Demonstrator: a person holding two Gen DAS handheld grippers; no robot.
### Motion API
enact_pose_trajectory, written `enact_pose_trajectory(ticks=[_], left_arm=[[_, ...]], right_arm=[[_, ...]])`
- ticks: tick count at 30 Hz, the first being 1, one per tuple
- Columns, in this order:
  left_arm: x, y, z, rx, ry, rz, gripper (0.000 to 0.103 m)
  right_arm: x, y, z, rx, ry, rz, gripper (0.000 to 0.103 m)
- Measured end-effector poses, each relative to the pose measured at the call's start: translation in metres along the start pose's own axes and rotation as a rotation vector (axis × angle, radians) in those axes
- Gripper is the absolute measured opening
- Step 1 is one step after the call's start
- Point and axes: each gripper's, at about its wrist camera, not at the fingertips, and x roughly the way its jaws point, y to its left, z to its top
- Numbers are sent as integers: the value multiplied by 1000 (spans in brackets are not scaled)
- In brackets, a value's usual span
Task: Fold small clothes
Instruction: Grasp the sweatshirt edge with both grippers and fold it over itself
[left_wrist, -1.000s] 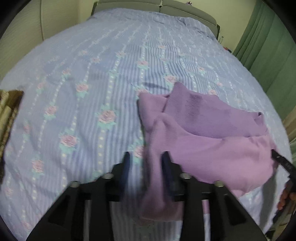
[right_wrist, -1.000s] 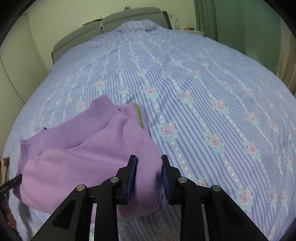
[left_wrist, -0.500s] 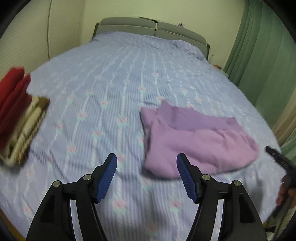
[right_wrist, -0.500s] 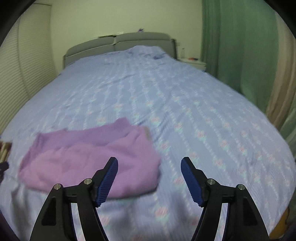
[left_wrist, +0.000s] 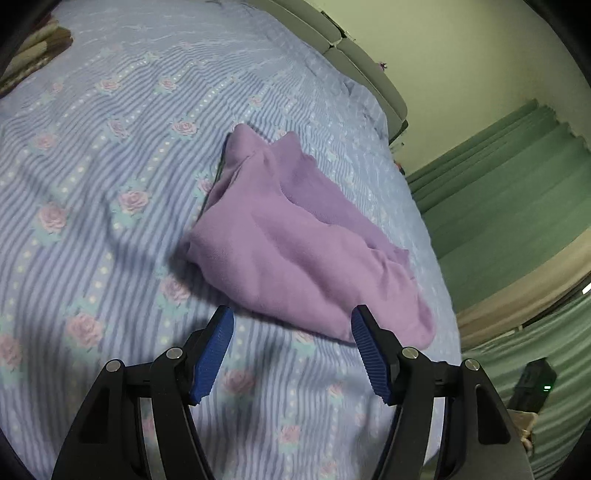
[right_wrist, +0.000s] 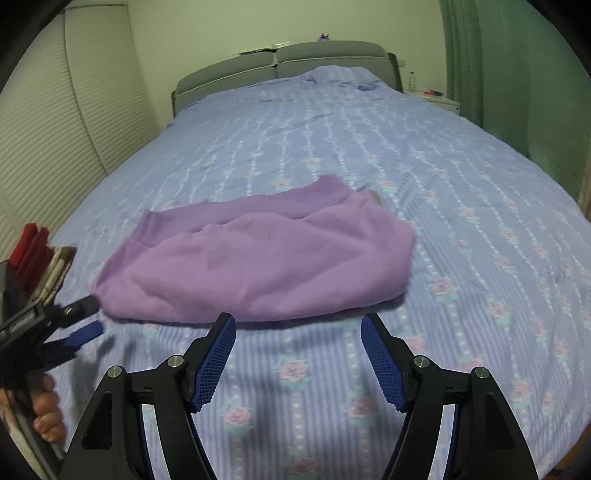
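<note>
A folded purple garment (left_wrist: 295, 240) lies on the blue flowered bedsheet (left_wrist: 110, 184); it also shows in the right wrist view (right_wrist: 258, 258). My left gripper (left_wrist: 291, 350) is open and empty, tilted, just short of the garment's near edge. My right gripper (right_wrist: 297, 358) is open and empty, just in front of the garment's near edge. The left gripper also shows at the left of the right wrist view (right_wrist: 83, 317), close to the garment's left end.
A stack of folded clothes, red on top (right_wrist: 33, 254), sits at the bed's left edge. The grey headboard (right_wrist: 284, 62) is at the far end. Green curtains (left_wrist: 517, 221) hang to the right. A nightstand (right_wrist: 432, 98) stands beside the headboard.
Both grippers let go of the purple garment and opened, then drew back. The garment now lies folded on the bed. The left gripper has tilted and moved nearer the garment.
</note>
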Motion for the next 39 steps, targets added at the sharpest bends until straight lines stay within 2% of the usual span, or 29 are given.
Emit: enact_pose_trajectory(ticks=[5,12,18,21,23,26,27,33,39], left_arm=[[24,10,-2,-39,29,7,65],[40,15,18,-83,-7,-29,65],[57,14,29,-106,-25,-30,65],[59,8,30,-63,-24,-3,46],[56,8,31,-40,-28,9,29],[44,5,35,-25,-45,-18,22],[40,-1,37,-4,-55,-13,21],[23,-65,35,268,-125,16,18],[31,-113,38,452,-134,44,18]], right_arm=[[12,9,-1,6,18,33,67],[41,15,14,53,48,113,37],[72,38,35,50,65,176,27],[87,51,42,31,67,174,21],[95,56,45,34,70,173,19],[101,60,47,30,58,157,19],[104,60,47,32,70,156,18],[115,60,46,17,93,144,18],[137,53,52,39,142,199,18]])
